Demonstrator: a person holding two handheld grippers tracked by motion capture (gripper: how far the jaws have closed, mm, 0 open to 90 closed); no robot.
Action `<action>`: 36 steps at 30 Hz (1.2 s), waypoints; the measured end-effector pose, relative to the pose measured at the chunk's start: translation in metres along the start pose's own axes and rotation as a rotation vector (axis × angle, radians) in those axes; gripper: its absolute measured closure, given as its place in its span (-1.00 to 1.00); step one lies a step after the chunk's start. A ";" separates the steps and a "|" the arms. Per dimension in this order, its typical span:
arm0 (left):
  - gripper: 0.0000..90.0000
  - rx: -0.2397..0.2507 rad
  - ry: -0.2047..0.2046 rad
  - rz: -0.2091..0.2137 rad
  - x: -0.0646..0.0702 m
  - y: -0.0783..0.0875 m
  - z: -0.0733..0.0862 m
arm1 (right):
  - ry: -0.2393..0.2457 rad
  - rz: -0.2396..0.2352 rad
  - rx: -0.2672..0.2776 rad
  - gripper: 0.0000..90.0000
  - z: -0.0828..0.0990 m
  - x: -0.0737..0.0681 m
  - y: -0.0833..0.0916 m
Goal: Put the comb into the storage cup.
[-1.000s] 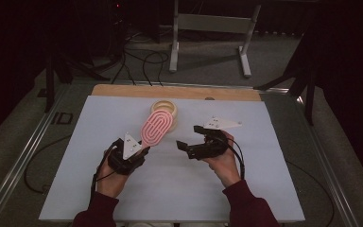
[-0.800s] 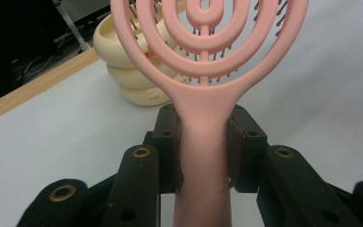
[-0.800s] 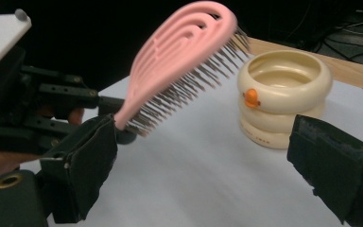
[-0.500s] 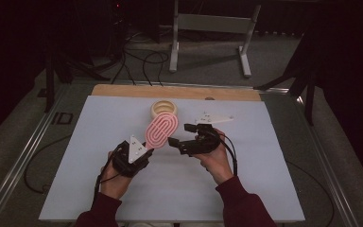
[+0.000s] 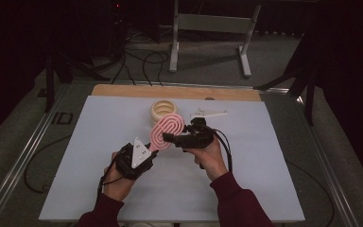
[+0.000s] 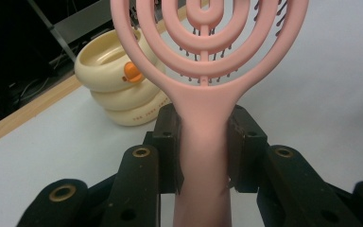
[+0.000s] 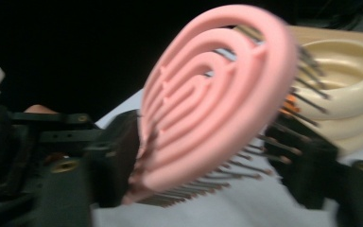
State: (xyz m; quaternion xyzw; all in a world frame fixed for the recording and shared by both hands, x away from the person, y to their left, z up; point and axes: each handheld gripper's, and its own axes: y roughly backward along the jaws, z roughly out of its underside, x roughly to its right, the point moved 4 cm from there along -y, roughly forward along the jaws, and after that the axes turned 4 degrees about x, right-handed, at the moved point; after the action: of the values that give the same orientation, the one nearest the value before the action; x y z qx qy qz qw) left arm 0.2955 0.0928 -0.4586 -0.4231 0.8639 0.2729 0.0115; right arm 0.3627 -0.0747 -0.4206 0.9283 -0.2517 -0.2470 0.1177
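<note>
A pink hairbrush (image 5: pixel 168 130) with looped ribs is held up over the white table. My left gripper (image 5: pixel 153 150) is shut on its handle; in the left gripper view the pads (image 6: pixel 238 142) clamp the handle of the hairbrush (image 6: pixel 203 71) from both sides. My right gripper (image 5: pixel 166 138) comes in from the right at the brush head. Its jaws have just been closing with the head of the hairbrush (image 7: pixel 208 104) between them. One pad (image 7: pixel 118 156) lies against the ribbed back. The other meets the bristle tips. This view is blurred.
A cream ringed container (image 5: pixel 163 109) stands just behind the brush, with an orange spot (image 6: pixel 131 72) inside it. A wooden strip (image 5: pixel 123 90) lines the table's far edge. Beyond the table are a metal stand (image 5: pixel 208 21) and floor cables.
My right gripper has moved left to the brush head and its jaws have narrowed around it. The left gripper and the brush have stayed in place.
</note>
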 end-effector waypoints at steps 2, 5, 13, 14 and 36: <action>0.55 0.006 -0.004 0.002 0.001 0.000 0.000 | -0.006 -0.019 -0.009 -0.07 0.000 0.000 -0.001; 0.55 0.009 -0.008 0.001 0.002 0.000 -0.001 | -0.015 -0.027 -0.015 0.00 0.000 -0.001 -0.003; 0.55 0.011 -0.015 0.011 0.003 -0.002 0.001 | -0.087 -0.081 -0.033 0.22 0.002 -0.002 -0.005; 0.55 0.010 -0.014 0.010 0.003 -0.002 0.002 | -0.093 -0.083 -0.036 0.23 0.002 -0.002 -0.006; 0.48 0.002 0.015 0.038 -0.001 -0.004 0.006 | -0.065 -0.133 -0.029 0.41 0.003 -0.014 -0.010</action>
State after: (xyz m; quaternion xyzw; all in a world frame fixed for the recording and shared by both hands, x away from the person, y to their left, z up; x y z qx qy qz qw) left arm 0.2983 0.0945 -0.4656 -0.4087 0.8721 0.2692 0.0001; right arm 0.3549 -0.0596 -0.4211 0.9327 -0.1893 -0.2879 0.1064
